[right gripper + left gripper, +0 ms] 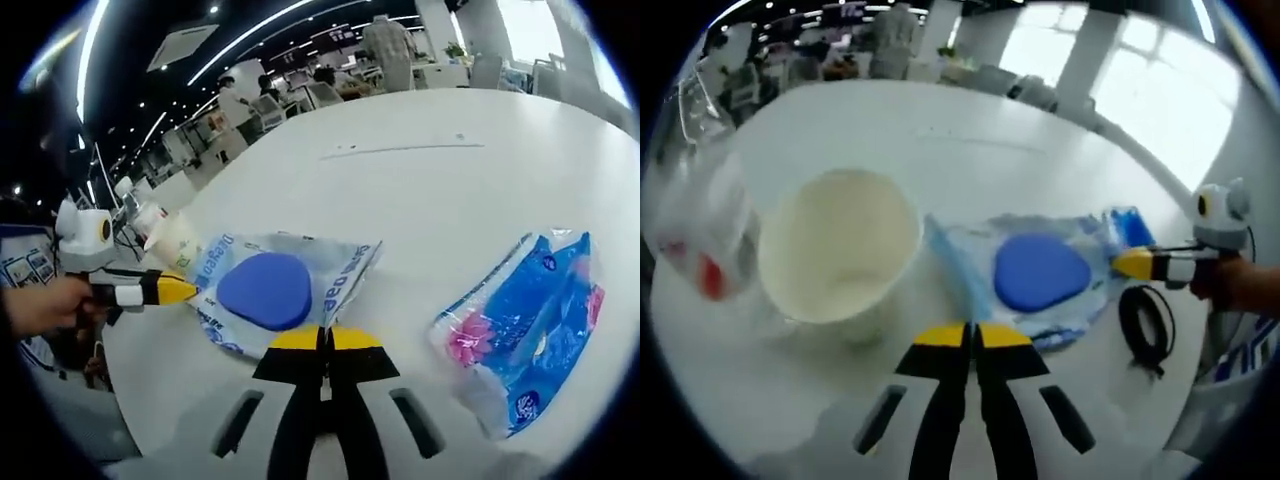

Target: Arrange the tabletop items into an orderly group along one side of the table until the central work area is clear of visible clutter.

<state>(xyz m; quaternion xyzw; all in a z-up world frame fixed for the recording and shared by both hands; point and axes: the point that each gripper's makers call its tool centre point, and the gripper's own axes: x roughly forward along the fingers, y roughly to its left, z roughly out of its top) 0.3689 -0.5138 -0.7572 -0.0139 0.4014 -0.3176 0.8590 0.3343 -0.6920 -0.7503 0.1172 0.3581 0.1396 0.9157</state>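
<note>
A wet-wipes pack with a round blue lid lies flat on the white table. My left gripper is shut, its yellow tips at the pack's near edge. It also shows in the right gripper view at the pack's left end. My right gripper is shut too, tips against the pack's other edge, and reaches in from the right in the left gripper view. Whether either pinches the wrapper I cannot tell. A blue tissue pack lies just beyond.
An empty white paper cup stands left of the wipes. A blurred clear plastic bottle with a red label stands further left. A coiled black cable lies near the table edge. A hand holds the right gripper.
</note>
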